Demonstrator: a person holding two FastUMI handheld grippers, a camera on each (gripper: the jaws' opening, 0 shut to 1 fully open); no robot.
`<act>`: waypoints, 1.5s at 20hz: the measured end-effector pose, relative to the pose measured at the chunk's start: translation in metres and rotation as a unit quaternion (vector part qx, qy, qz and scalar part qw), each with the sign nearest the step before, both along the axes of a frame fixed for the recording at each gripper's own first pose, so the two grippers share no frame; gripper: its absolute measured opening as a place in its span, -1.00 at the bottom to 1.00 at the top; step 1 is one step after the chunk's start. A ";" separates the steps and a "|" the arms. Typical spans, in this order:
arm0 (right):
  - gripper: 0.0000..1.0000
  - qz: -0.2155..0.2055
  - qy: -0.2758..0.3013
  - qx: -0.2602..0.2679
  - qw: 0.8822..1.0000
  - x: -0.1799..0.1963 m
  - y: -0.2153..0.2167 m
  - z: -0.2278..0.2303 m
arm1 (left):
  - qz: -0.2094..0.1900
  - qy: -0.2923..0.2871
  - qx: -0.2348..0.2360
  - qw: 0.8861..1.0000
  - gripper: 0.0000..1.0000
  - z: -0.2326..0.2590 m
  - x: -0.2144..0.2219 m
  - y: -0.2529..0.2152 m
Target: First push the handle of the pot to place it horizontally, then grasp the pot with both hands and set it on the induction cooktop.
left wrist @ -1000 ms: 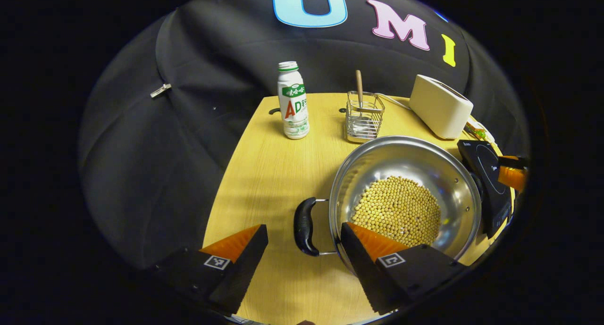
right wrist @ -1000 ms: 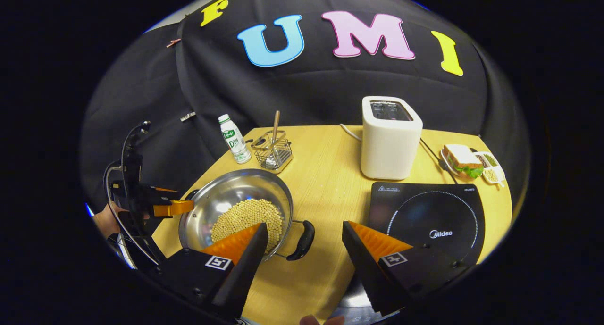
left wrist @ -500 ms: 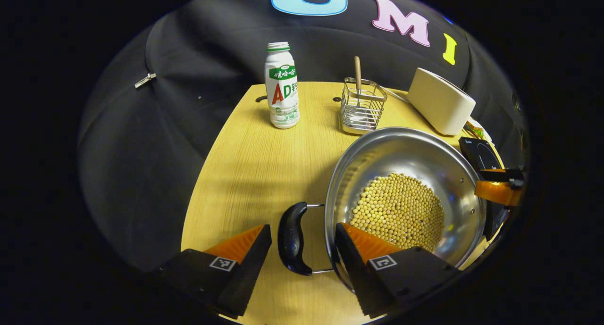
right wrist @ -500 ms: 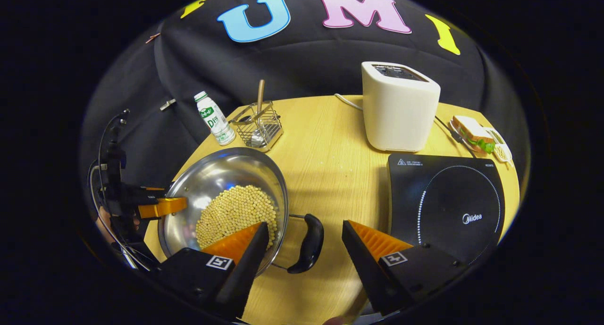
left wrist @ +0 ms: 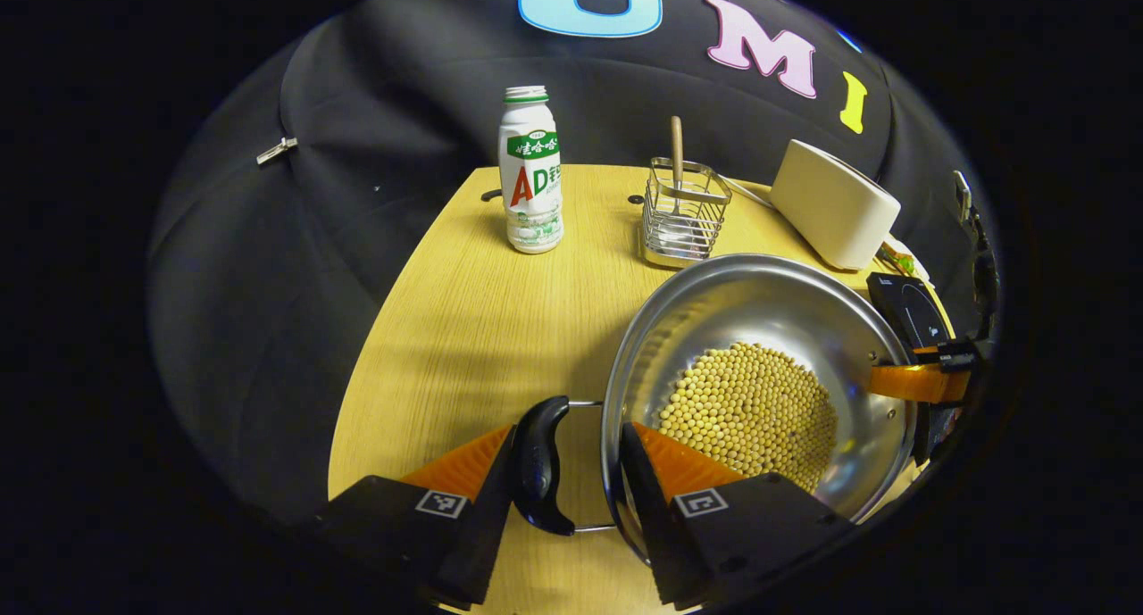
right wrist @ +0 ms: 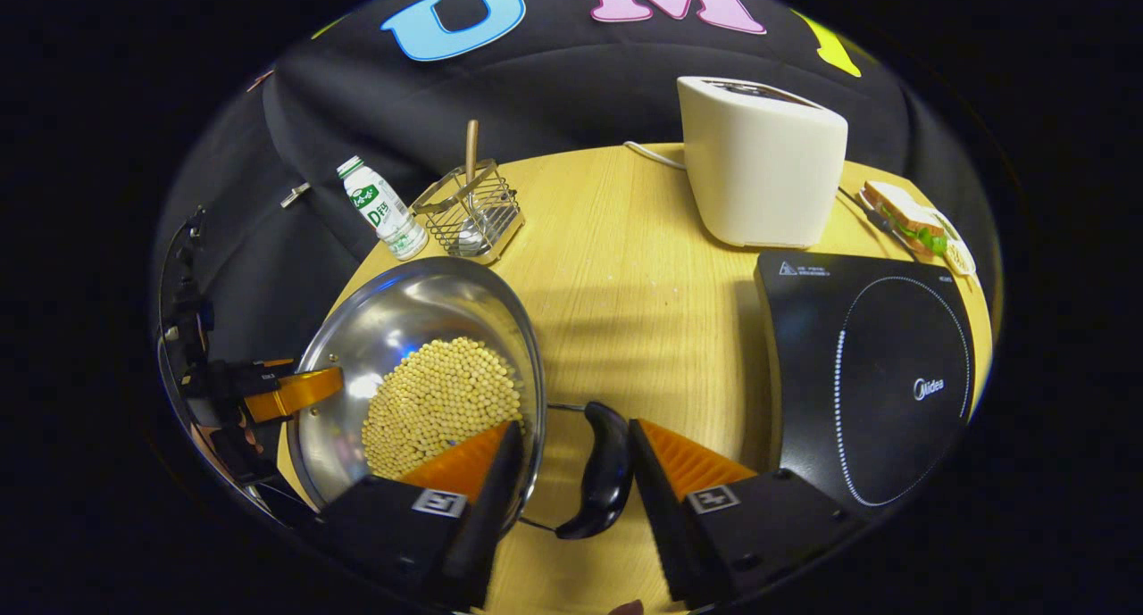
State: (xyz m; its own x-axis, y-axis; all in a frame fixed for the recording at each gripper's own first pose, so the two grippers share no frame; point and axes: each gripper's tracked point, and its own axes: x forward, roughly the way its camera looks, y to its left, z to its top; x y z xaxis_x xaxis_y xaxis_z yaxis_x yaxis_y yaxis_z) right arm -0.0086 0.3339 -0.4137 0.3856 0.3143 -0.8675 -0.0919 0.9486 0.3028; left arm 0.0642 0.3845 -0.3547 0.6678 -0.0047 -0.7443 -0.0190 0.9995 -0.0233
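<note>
Near rim of pot (left wrist: 759, 285) behind own fingers in both views; cooktop (left wrist: 911, 307) mostly hidden behind pot.

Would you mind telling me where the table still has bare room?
Free: the wood between pot, toaster and cooktop, and left of the pot below the bottle. Crowded: the back, where the bottle and wire rack stand.

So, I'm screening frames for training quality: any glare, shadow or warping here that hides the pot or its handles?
Left gripper view: sharp; fisheye bends the table edge; soft glare on the pot wall, beans clear. Right gripper view: bright spot inside the pot near the left gripper; faint shadow bands on the table; handle crisp, cooktop evenly lit.
</note>
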 end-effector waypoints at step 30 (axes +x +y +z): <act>0.03 -0.024 0.021 -0.021 0.999 -0.020 -0.172 0.096 | -0.004 0.018 -0.022 1.000 0.17 0.098 -0.041 -0.166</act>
State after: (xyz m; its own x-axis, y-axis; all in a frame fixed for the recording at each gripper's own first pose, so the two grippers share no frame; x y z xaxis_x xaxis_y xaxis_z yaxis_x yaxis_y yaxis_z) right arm -0.0291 0.1620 -0.3177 0.3629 0.2601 -0.8948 -0.0350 0.9634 0.2659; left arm 0.0234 0.2188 -0.2566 0.6404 -0.0422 -0.7669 -0.0136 0.9977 -0.0663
